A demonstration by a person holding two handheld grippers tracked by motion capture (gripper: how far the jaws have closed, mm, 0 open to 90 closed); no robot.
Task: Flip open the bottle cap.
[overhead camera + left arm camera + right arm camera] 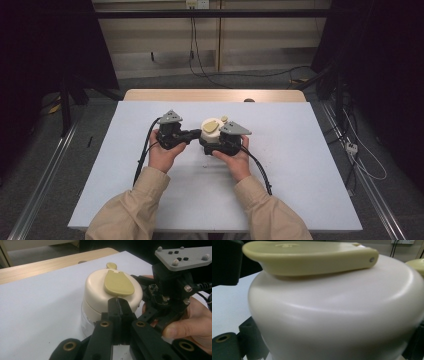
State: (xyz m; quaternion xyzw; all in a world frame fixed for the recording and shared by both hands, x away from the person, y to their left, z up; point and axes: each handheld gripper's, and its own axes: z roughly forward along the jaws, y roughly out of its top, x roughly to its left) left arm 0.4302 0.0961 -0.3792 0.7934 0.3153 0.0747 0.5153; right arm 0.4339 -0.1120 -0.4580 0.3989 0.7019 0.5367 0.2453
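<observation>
A jar with a cream lid [100, 290] and a clear lower body stands on the white board at mid table [211, 132]. An olive-yellow flap [117, 283] [307, 257] lies flat on top of the lid. My right gripper [214, 145] has a jaw on each side of the jar's body and is shut on it; the jar [337, 315] bulks large between those jaws. My left gripper [119, 302] [199, 133] comes in from the left, shut, with its tips against the lid just below the flap's front edge. Whether it pinches the flap I cannot tell.
The white board [300, 165] covers a wooden table [215, 95], with bare room all around the jar. A small yellow knob [111, 265] shows just beyond the lid. Both cables trail back toward the person. Floor cables and metal rails flank the table.
</observation>
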